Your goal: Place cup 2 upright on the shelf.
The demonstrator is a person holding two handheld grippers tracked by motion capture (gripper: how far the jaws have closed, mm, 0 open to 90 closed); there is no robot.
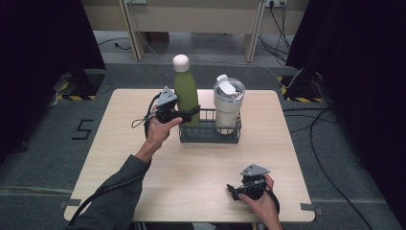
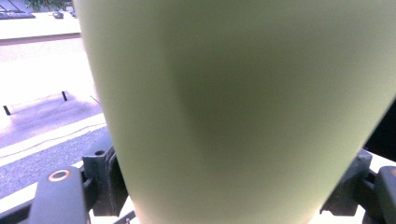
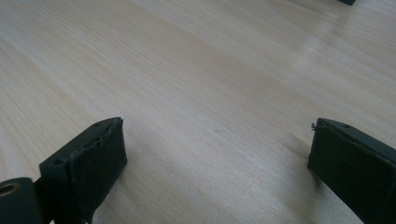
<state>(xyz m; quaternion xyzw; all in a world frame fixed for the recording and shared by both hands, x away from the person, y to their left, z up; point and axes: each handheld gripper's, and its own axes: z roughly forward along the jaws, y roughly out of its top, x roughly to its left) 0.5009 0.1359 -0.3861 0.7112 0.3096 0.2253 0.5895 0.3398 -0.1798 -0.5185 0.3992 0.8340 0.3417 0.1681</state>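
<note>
A tall green bottle (image 1: 186,93) with a white cap stands upright in the left end of a dark wire basket (image 1: 209,136). My left gripper (image 1: 189,115) reaches in from the left and is shut on the bottle's lower body. In the left gripper view the green bottle (image 2: 233,116) sits between the two fingers (image 2: 109,182), which press on its sides. A white tumbler (image 1: 227,103) with a lid stands in the basket's right end. My right gripper (image 1: 233,190) rests low near the table's front right, open and holding nothing; the right gripper (image 3: 217,140) has bare wood between its jaws.
The light wooden table (image 1: 191,167) has bare surface in front of the basket and on its left side. Dark curtains hang at both sides, and cables lie on the grey floor at the right (image 1: 325,143).
</note>
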